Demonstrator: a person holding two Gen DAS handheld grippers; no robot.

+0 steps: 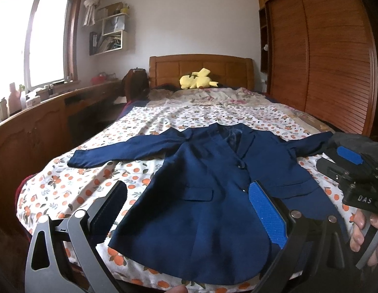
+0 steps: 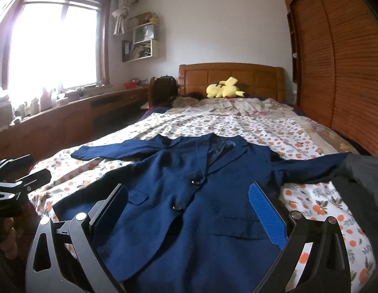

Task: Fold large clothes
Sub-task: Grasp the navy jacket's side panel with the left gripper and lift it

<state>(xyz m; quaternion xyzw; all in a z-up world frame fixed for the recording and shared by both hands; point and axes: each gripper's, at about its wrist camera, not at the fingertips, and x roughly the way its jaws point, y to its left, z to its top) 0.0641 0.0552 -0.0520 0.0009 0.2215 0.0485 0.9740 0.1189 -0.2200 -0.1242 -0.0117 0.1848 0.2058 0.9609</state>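
Observation:
A navy blue suit jacket [image 1: 208, 171] lies face up on the bed, buttoned, both sleeves spread out sideways; it also shows in the right wrist view [image 2: 189, 195]. My left gripper [image 1: 189, 195] is open and empty, held above the jacket's near hem on its left half. My right gripper [image 2: 189, 197] is open and empty, above the jacket's right half near the hem. The right gripper also shows at the right edge of the left wrist view [image 1: 354, 171]. The left gripper shows at the left edge of the right wrist view [image 2: 15, 180].
The bed has an orange-print sheet [image 1: 164, 117] and a wooden headboard [image 1: 201, 69] with a yellow plush toy [image 1: 197, 79]. A wooden desk [image 1: 42, 122] runs along the left. A slatted wardrobe [image 1: 323, 61] stands on the right. A dark garment [image 2: 359, 178] lies at the bed's right.

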